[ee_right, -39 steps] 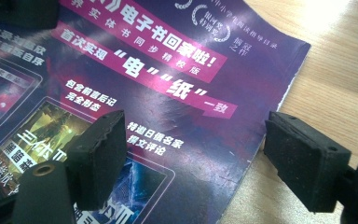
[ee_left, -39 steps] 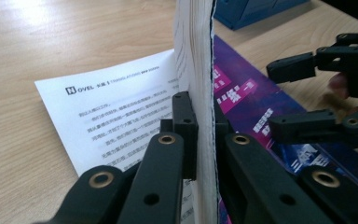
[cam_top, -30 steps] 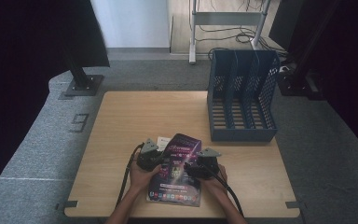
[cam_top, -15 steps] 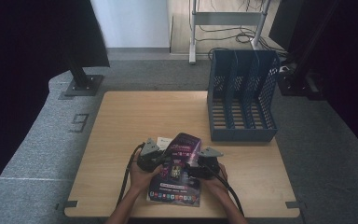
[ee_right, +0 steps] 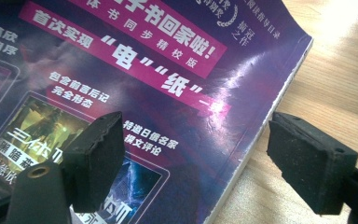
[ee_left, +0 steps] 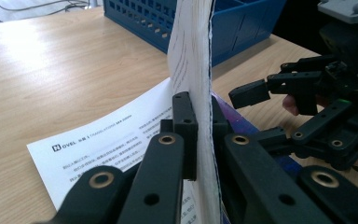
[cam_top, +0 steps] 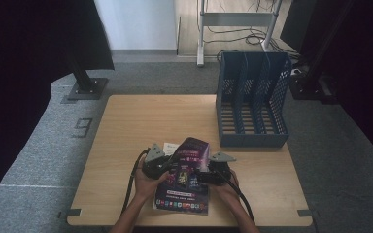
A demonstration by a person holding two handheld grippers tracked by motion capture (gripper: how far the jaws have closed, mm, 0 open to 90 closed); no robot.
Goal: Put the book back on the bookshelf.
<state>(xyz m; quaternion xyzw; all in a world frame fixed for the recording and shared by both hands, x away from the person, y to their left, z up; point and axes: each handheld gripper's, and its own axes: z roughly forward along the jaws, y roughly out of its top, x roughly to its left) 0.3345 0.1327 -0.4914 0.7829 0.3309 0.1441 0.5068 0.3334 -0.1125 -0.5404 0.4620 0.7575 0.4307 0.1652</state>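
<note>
bare table (cam_top: pixel 141 121) left of the file rack (cam_top: pixel 252 102) gives passing room.

Left gripper (cam_top: pixel 161 167) clamped tight; right gripper (cam_top: pixel 205 175) jaws spread wide.

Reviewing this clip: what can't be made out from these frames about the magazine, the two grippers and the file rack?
- Magazine: in the high view its cover text is too small to read; both hands overlap its edges.
- Left gripper: shut on the lifted pages; in the left gripper view the page edge hides the pad faces.
- Right gripper: jaws open; whether they touch the magazine is unclear.
- File rack: its dividers hide the slot floors.
</note>
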